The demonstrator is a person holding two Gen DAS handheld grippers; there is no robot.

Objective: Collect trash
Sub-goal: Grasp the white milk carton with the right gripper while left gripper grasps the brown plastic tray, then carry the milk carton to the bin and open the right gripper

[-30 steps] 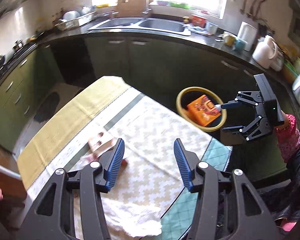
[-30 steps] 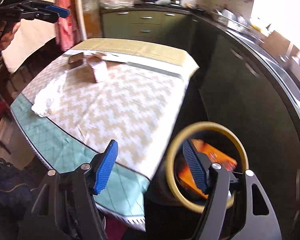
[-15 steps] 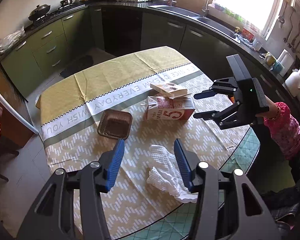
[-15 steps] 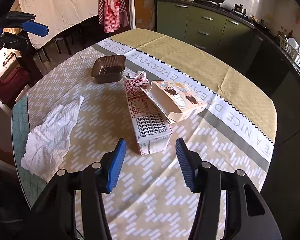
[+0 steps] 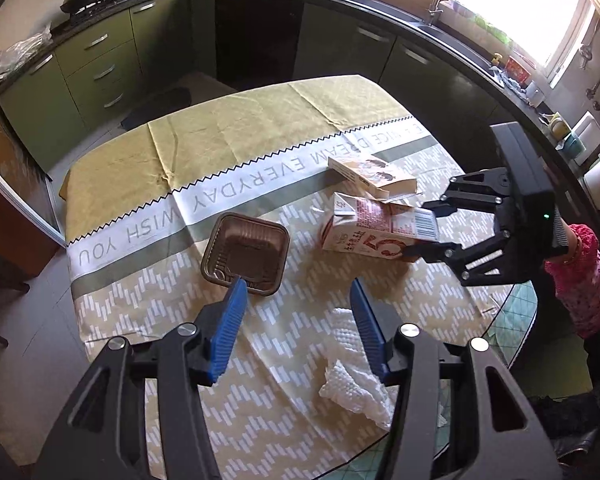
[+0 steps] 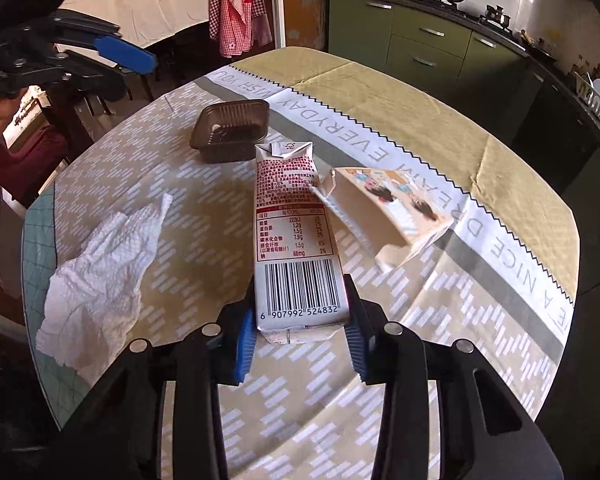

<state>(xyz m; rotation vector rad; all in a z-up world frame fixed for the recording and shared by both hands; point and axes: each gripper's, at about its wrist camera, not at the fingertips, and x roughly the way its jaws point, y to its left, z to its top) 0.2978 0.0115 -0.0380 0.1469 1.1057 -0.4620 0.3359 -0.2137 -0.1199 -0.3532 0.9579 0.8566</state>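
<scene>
Currently your right gripper (image 6: 300, 340) fingers bracket the milk carton (image 6: 296, 240) — grip unconfirmed; left gripper (image 5: 296, 328) open. Remaining on bench (image 5: 220, 132): tray (image 5: 246, 258), torn box (image 5: 372, 176), tissue (image 5: 356, 384).

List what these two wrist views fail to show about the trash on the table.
- Milk carton: in the right wrist view the right gripper flanks its base; firm contact cannot be told.
- Brown plastic tray: the left gripper finger hides its near rim in the left wrist view.
- Crumpled paper towel: partly behind the left gripper.
- Trash bin: outside both views.
</scene>
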